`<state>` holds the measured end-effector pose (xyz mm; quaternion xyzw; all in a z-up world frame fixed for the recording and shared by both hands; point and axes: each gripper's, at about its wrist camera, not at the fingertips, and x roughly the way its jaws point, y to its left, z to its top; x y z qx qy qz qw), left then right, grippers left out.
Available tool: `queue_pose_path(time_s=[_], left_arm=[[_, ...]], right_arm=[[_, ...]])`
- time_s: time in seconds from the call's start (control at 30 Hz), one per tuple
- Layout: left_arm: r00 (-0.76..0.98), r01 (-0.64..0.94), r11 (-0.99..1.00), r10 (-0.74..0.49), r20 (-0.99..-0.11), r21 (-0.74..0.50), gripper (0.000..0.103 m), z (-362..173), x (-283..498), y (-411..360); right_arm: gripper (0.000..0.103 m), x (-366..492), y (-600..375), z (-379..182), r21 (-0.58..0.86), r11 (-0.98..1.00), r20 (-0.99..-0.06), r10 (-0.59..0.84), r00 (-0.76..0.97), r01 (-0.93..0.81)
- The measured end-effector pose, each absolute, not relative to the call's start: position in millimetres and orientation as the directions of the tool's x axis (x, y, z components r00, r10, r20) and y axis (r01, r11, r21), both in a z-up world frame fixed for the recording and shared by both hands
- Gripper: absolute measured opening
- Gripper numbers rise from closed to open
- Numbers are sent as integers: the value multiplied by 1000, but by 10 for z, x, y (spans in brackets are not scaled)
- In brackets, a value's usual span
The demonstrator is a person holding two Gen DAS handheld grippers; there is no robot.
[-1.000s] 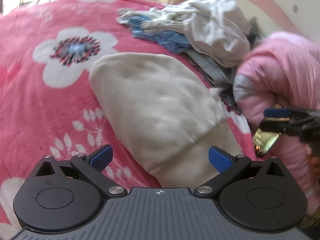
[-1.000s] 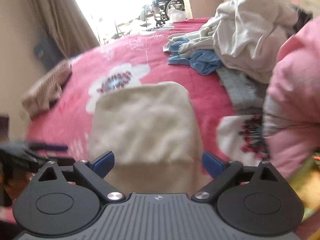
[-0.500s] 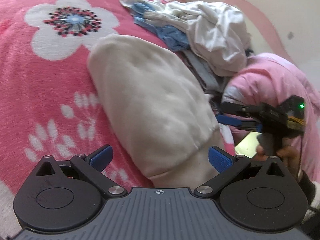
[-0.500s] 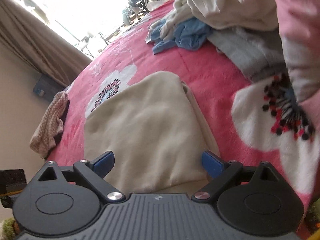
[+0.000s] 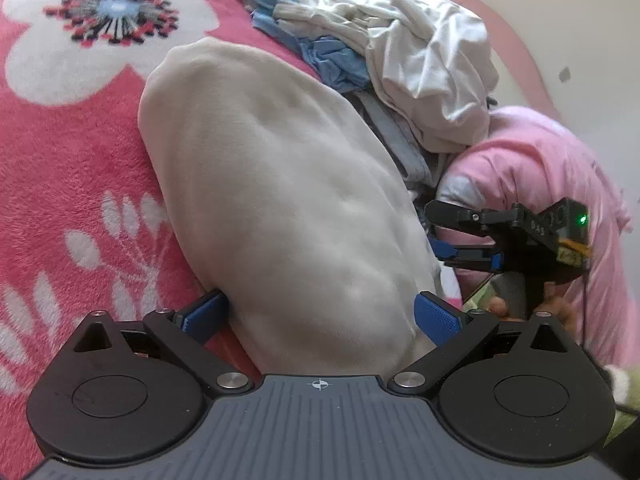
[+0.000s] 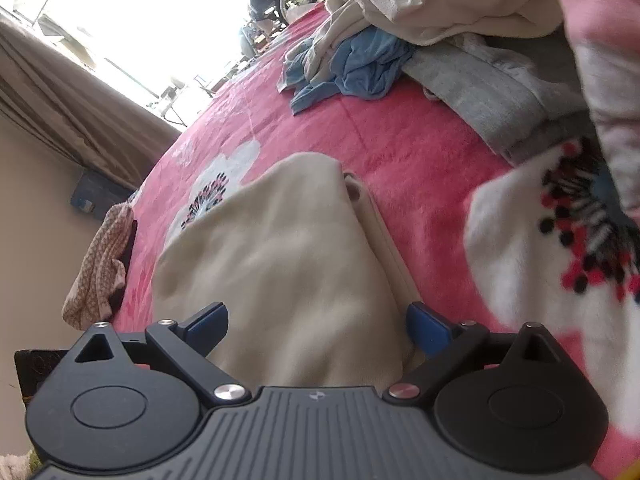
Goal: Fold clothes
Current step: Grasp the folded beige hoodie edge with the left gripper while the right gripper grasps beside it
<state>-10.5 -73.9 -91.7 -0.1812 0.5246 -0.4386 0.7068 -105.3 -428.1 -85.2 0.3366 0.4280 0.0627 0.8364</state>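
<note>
currently the cream garment (image 5: 280,200) is being approached at its near end by both tongs, spread on the pink blanket (image 5: 72,184) below the clothes pile (image 5: 400,60). its long axis is running straight away from the left gripper (image 5: 320,316), whose fingers are being held wide astride the near edge, nothing clenched. the right gripper (image 6: 318,320) is likewise being held released at the garment's other near corner, neither clearly nearer.
</note>
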Motion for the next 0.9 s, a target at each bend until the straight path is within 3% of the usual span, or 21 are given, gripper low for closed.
queue_pose_path(time_s=[0.37,0.9], left_arm=[[34,378,514,-839,-544,-770,100,-1034,63,-735],[58,426,504,-844,-534,-751,101,-1031,46,-797]], right_arm=[[103,-446,-4401,-1160,776,620,-564,597,570,118],[103,-578,-4365,-1338,886,463,-414,770,485,22]])
